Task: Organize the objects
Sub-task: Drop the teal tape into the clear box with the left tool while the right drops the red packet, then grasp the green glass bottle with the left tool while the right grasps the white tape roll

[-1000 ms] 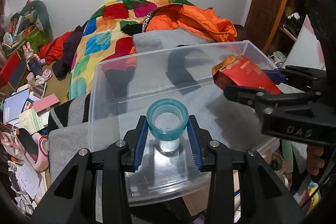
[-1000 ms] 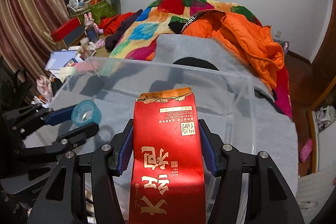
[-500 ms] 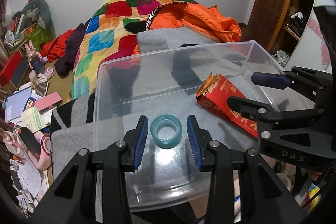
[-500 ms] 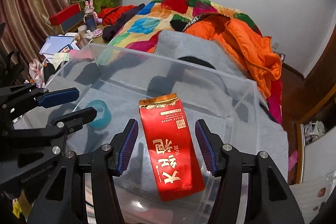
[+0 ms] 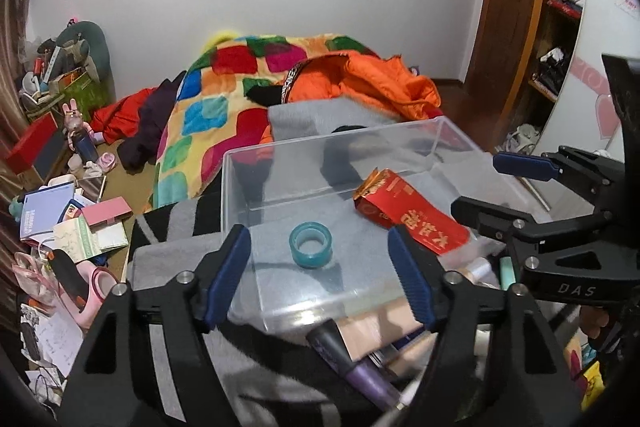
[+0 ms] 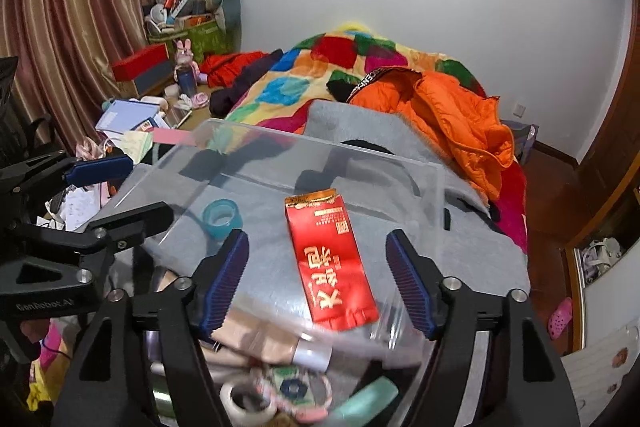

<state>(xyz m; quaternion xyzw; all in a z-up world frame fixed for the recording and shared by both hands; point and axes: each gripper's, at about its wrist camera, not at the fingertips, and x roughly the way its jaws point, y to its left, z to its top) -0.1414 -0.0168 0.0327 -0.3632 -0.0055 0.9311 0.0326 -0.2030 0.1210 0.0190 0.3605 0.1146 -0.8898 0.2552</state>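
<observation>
A clear plastic bin (image 5: 332, 143) (image 6: 400, 163) stands on a grey blanket at the foot of the bed. Inside it lie a teal tape roll (image 5: 311, 245) (image 6: 221, 218) and a red tea packet (image 5: 412, 217) (image 6: 330, 261). My left gripper (image 5: 319, 273) is open and empty, held back from the bin's near edge with the tape roll showing between its jaws. My right gripper (image 6: 317, 279) is open and empty, pulled back above the bin's near side, the red packet lying between its jaws. Each gripper shows in the other's view: the right (image 5: 504, 187), the left (image 6: 116, 187).
Loose items lie below the bin's near edge: a purple pen (image 5: 356, 367), a white tape roll (image 6: 244, 403), a mint tube (image 6: 364, 403). An orange jacket (image 5: 372, 83) and colourful quilt (image 5: 212, 115) cover the bed. Books and clutter (image 5: 60, 223) fill the floor at left.
Both grippers opened and let go: the tape roll and the red packet now lie in the bin. Both grippers have pulled back and opened wider.
</observation>
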